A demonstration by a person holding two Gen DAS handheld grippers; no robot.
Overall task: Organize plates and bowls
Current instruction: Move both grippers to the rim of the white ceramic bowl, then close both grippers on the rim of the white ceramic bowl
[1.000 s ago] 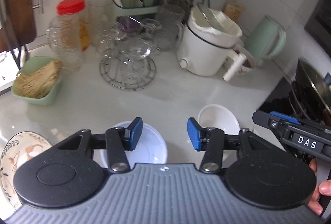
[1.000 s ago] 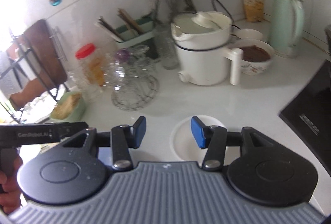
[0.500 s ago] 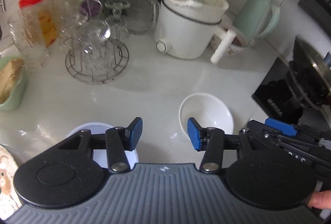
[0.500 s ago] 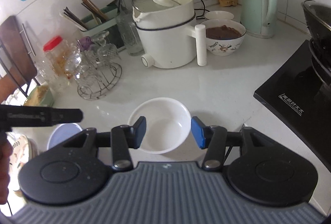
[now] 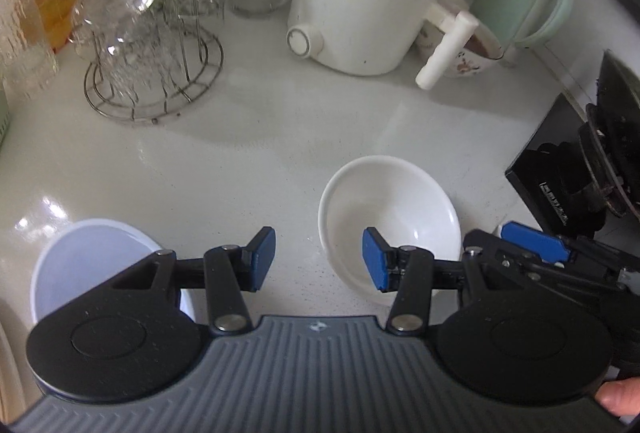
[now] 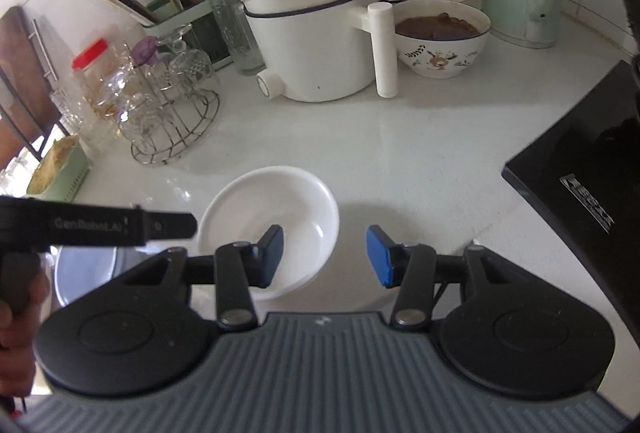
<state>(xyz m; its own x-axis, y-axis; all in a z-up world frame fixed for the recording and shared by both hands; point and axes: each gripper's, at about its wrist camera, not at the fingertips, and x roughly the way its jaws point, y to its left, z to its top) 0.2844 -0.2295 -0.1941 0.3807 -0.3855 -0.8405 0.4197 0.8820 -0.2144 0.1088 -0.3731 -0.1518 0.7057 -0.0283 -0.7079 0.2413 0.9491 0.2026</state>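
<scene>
Right gripper [image 6: 324, 256]: jaws released, nothing between them; my left pad sits over the white bowl [image 6: 269, 221], the other outside its right rim. I judge the step in hand to be a rim pinch: lower until one pad is inside the wall, then close gently, since glazed ware slips.

Left gripper [image 5: 318, 260]: jaws spread, empty, over bare table [image 5: 224, 169] between the white bowl and the pale blue bowl [image 5: 80, 257].

Open room: clear table beyond both bowls.

Edges: black cooktop [image 6: 580, 169] close on the right; wire glass rack [image 6: 172, 113] left; white cooker [image 6: 312, 33] and its handle at the back.
</scene>
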